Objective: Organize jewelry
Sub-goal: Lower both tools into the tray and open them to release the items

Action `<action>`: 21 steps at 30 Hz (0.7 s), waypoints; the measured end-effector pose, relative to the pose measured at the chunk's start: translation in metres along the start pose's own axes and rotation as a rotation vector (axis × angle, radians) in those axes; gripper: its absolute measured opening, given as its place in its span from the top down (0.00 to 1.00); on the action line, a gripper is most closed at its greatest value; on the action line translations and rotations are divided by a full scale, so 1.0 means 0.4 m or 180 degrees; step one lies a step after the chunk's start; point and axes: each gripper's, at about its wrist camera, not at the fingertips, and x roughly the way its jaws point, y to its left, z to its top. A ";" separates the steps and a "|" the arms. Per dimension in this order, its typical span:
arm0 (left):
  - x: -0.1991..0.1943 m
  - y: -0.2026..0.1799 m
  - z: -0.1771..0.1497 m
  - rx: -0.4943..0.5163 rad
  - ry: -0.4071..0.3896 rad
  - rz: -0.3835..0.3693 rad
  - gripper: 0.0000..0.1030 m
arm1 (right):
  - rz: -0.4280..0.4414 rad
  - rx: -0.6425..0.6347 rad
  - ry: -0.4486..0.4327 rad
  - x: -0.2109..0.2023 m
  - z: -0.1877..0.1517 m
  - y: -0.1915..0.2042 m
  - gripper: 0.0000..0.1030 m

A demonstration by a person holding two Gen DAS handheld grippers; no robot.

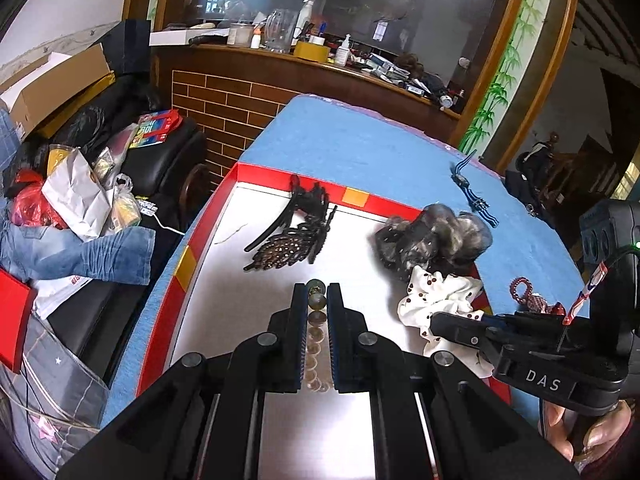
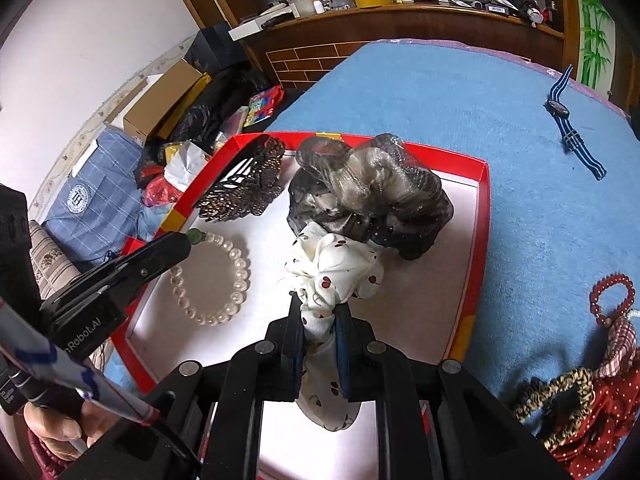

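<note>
A red-rimmed tray (image 1: 288, 174) (image 2: 482, 216) with a white floor lies on the blue cloth. My left gripper (image 1: 317, 294) (image 2: 192, 240) is shut on a pearl bracelet (image 2: 236, 276) (image 1: 316, 332), held by its green bead over the tray floor. My right gripper (image 2: 320, 312) (image 1: 434, 326) is shut on a white cherry-print scrunchie (image 2: 336, 268) (image 1: 436, 296) above the tray's near right part. In the tray lie a dark rhinestone hair clip (image 1: 288, 240) (image 2: 248, 188) and a grey hair bun piece (image 1: 436, 236) (image 2: 372, 192).
On the cloth right of the tray lie a red bead bracelet (image 2: 612, 292) (image 1: 520, 290), a leopard scrunchie (image 2: 560, 396), a red dotted scrunchie (image 2: 600, 420) and a striped-strap watch (image 2: 572, 132) (image 1: 472, 196). A cluttered sofa (image 1: 100, 184) stands left of the table.
</note>
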 end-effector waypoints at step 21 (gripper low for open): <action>0.022 0.019 0.002 -0.0099 0.0068 0.0092 0.91 | -0.0020 -0.0028 -0.0072 -0.024 0.005 -0.006 0.47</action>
